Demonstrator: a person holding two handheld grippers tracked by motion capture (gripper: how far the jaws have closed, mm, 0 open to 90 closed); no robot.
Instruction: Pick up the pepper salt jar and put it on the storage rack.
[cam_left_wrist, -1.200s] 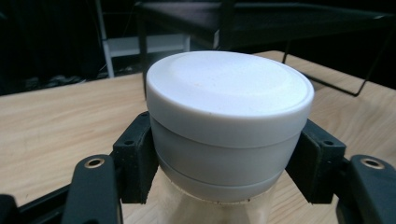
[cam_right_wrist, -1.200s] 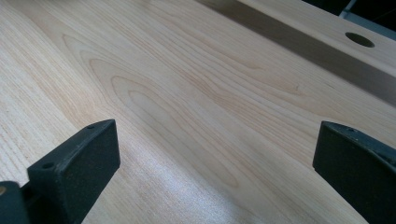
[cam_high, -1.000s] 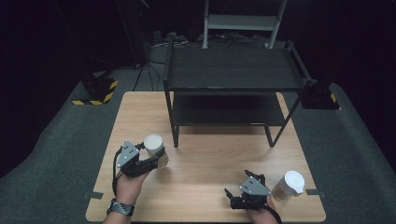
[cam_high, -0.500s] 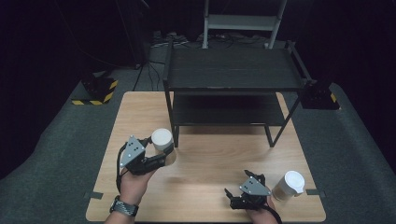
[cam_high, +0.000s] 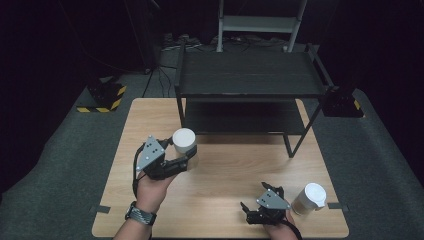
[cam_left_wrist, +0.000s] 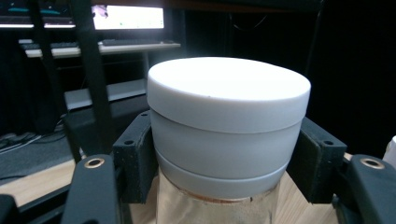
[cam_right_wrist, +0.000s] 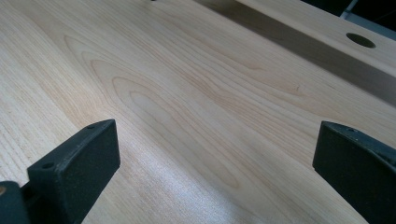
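Left gripper view: jar (cam_left_wrist: 228, 140) (white-lidded) clamped.

White-lidded jar (cam_left_wrist: 228, 140) sits between the left gripper (cam_left_wrist: 228, 161)'s two black jaws, both pads pressed against its lid band. Clear glass body below the lid, tan contents inside. Beyond it: dark rack post (cam_left_wrist: 95, 79), wooden tabletop (cam_left_wrist: 32, 184) beneath.

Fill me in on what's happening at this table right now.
A person works at a wooden table with tongs in each hand. The left tongs are shut on a white-lidded jar, gripping it just below the lid, in front of a black two-tier shelf. The right tongs sit open near the table's front edge, holding nothing, beside a second white-lidded jar.
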